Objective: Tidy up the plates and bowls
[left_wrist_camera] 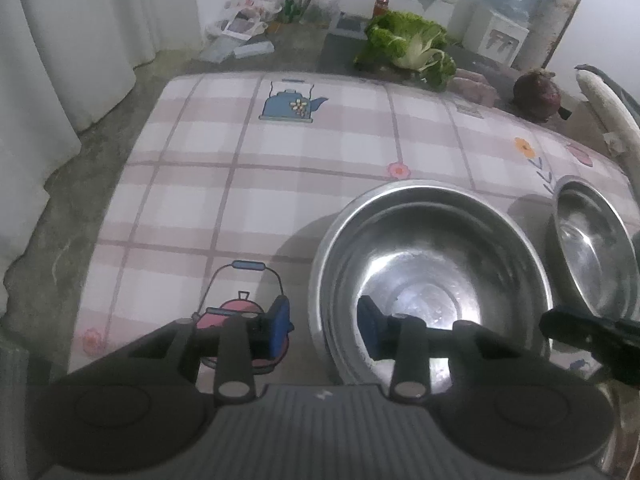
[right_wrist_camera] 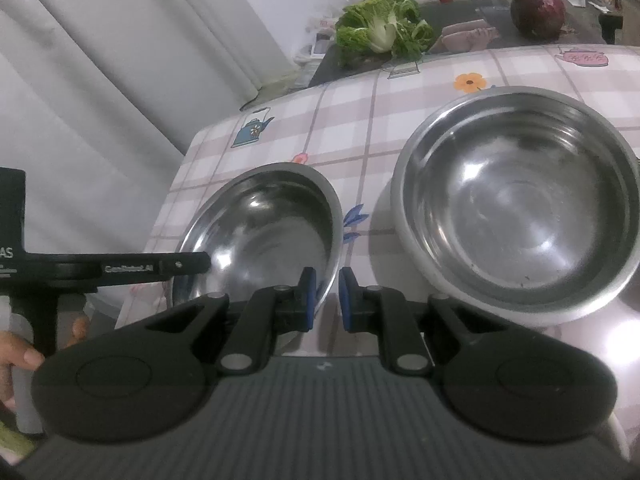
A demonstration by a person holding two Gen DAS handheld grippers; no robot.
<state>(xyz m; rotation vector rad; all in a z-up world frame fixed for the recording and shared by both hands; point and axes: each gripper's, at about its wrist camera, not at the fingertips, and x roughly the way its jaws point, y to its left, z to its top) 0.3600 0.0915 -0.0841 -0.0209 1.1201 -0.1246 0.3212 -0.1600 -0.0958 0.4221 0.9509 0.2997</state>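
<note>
**Item 1: left claw** (left_wrist_camera: 325, 324). It is standing partly open and straddling the near rim of the left bowl, one blue pad outside the wall and one inside. Neither pad is pressing on the metal. The hand (right_wrist_camera: 16, 360) carrying it is showing only as a few fingers at the frame edge.

**Item 2: left bowl** (left_wrist_camera: 432, 248). This steel bowl is sitting on the checked tabletop (left_wrist_camera: 240, 200), near its front edge. A second rim line is showing just below the first, so it is probably nesting in another bowl. How many are stacked cannot be told.
- Handling, judged: it is looking light, rigid and unbreakable, but polished and slippery.
- Grip: the thin rolled rim is offering the only hold, so the pads want to be seated deep over the lip.
- Risk: nested bowls may be sticking together or sliding apart.

**Item 3: right claw** (right_wrist_camera: 328, 294). It is standing narrow, and the left bowl's right-hand rim is running into the slim gap between its pads, apparently pinched. The contact itself is hard to make out.

**Item 4: right bowl** (right_wrist_camera: 520, 200). This is steel too, sitting just beside the left bowl and apart from it. A pale outer band is hinting at another vessel beneath.

**Not located:** no plates are showing in either view.
</note>
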